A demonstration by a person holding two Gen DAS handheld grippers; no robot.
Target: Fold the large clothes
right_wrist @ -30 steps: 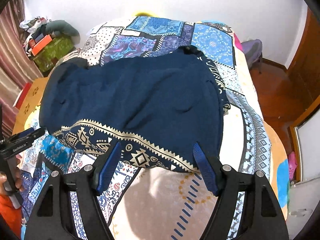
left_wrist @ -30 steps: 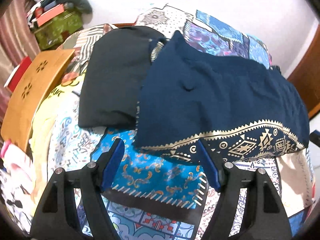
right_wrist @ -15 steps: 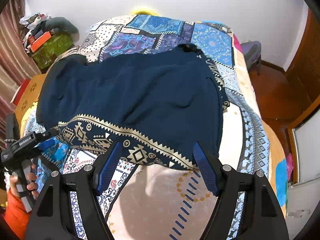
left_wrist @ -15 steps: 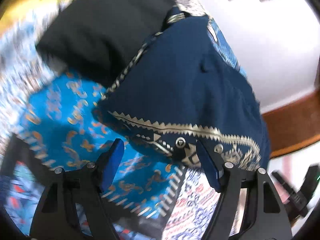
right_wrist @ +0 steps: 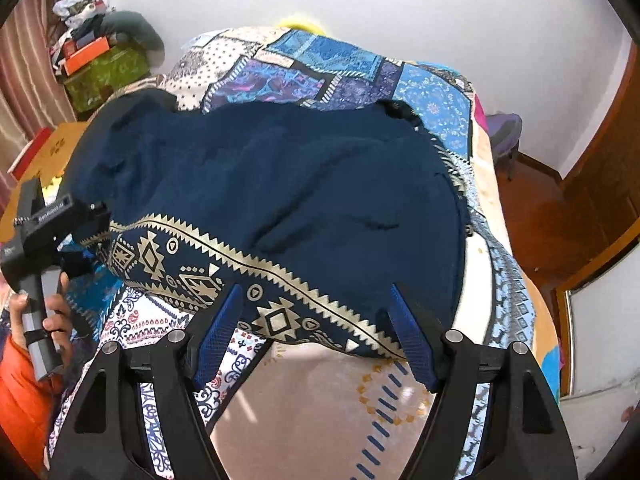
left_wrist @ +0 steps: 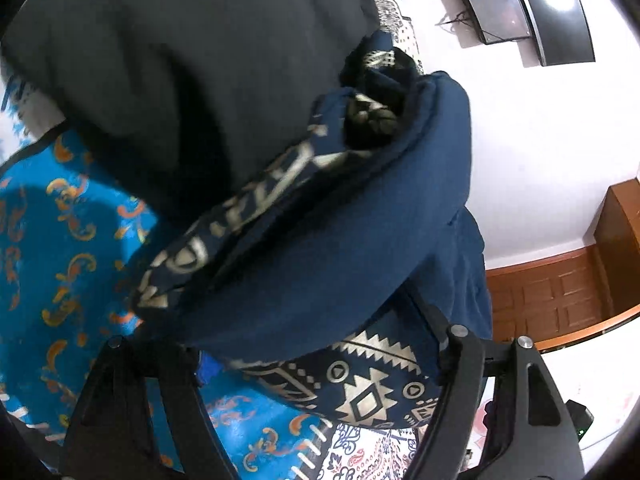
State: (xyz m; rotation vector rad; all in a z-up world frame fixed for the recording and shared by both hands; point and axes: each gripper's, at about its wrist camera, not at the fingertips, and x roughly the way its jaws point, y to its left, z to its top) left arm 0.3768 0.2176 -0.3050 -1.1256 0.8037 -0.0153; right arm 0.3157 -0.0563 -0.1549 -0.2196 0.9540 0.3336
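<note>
Navy garment (right_wrist: 304, 196) lies spread on the bed (right_wrist: 484, 240), gold-patterned hem (right_wrist: 280, 280) along the near edge, neckline at the far end. It looks soft, thin and limp, so it'll drape and sag wherever you don't support it, and a loose pinch prob won't carry the width. Not fragile, likely light; the cloth may slide a bit on the quilt.

Left hand-held gripper (right_wrist: 86, 236) is at the hem's left corner. In the left wrist view the corner fabric (left_wrist: 360, 364) bunches up betw. the fingers, which are closing in on it; I can't tell if the pads actually press it yet. A black garment (left_wrist: 180, 60) lies right beside that corner, touching the navy one, so keep your bite on navy only.

Right hand-held gripper (right_wrist: 316, 334) hovers over the hem's right part, fingers apart, nothing clamped. The hem sits betw. and just past the tips.

Where to grab: take the two hem corners, biting across the printed band w/ both layers if it's doubled. The band is prob the firmest part. Go deep enough that the cloth doesn't slip out when lifted. Keep tension even betw. both hands, else the middle will droop and wrinkle the fold.
</note>
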